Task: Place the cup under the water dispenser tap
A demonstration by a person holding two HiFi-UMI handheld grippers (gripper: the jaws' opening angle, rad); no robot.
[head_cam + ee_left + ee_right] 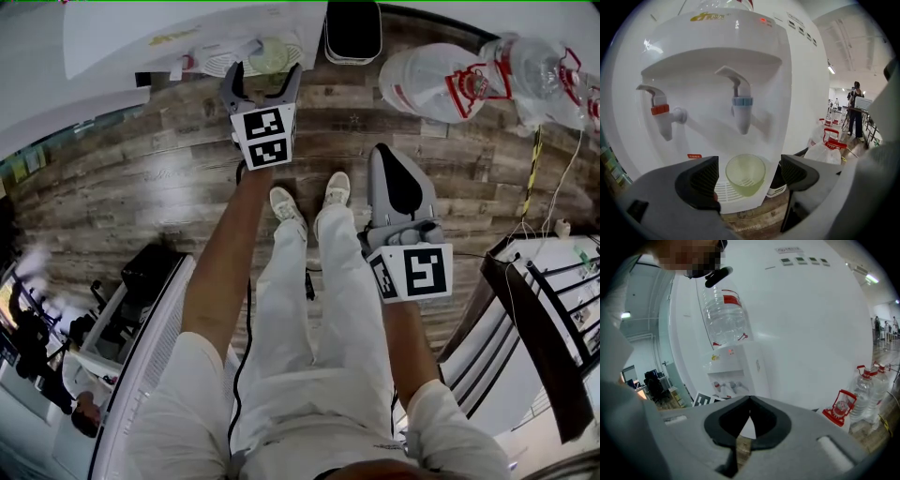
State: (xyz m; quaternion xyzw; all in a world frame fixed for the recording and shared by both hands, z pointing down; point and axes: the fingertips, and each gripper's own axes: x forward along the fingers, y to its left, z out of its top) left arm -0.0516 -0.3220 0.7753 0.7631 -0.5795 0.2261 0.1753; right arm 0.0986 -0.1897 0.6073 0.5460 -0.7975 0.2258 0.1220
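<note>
Sitting beneath the water dispenser's (801, 70) blue tap (740, 105) (hidden in the head view), the cup (745, 174) is standing clear of the left gripper's (750, 172) spread jaws; the right gripper (749, 404) is hanging with jaws pressed together.

The dispenser (717, 70) is showing smooth, glossy white plastic that is catching highlights. The cup (745, 174) is looking like translucent, pale green plastic with a smooth wall. The tray (723, 193) is showing slotted white plastic. The left gripper (749, 174) is wearing matt grey plastic shells and black ribbed pads (704, 178). The floor (141, 169) is showing grained wood planks with a soft sheen. The jugs (441, 80) are gleaming as clear plastic, and the trousers (323, 309) are reading as white cloth.
</note>
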